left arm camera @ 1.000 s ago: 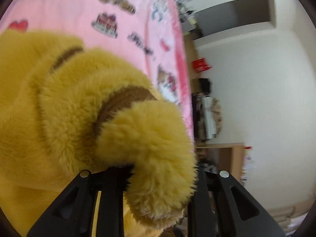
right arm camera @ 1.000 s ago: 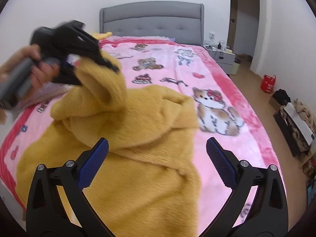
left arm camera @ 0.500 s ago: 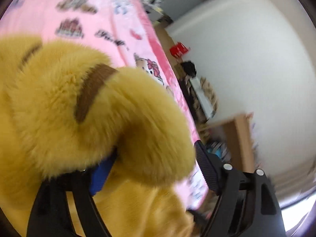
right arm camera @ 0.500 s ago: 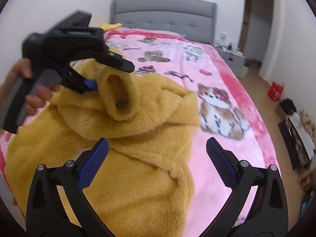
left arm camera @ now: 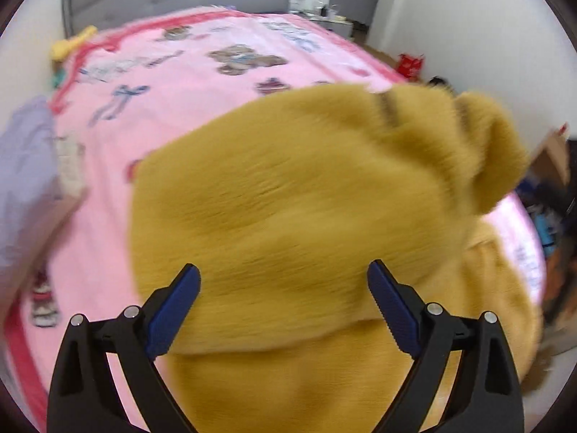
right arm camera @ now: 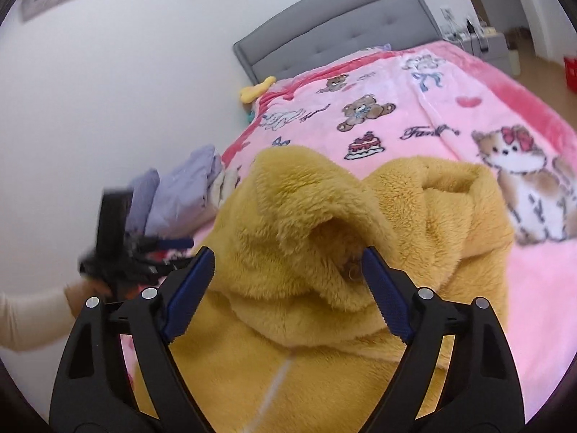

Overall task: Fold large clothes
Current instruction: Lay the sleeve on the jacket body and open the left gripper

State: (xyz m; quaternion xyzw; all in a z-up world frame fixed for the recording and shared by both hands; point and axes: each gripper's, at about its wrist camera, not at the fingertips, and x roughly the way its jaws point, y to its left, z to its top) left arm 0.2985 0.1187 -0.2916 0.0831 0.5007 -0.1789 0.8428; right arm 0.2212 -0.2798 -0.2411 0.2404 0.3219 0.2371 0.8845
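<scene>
A fluffy mustard-yellow garment point(right arm camera: 324, 342) with brown stripes lies bunched on the pink cartoon-print blanket point(right arm camera: 450, 115). In the right wrist view its raised fold point(right arm camera: 306, 198) stands between the blue pads of my right gripper point(right arm camera: 288, 256), whose jaws are closing without pressing on it. My left gripper point(left arm camera: 285, 281) hovers above the garment point(left arm camera: 288, 198); its jaws are opening and hold nothing. From the right wrist view the left gripper point(right arm camera: 119, 252) shows blurred at the left, held by a hand in a cream sleeve.
Folded lilac clothes point(right arm camera: 180, 195) lie at the bed's left edge by the white wall. A grey padded headboard point(right arm camera: 335, 32) stands behind, with a yellow toy point(right arm camera: 258, 88) near it. A nightstand point(right arm camera: 483, 43) and a red bag point(left arm camera: 411, 65) are to the right of the bed.
My left gripper let go of the garment's fluffy end, opened wide and swung away to the left. My right gripper moved in and down onto the raised fold, its jaws narrowing.
</scene>
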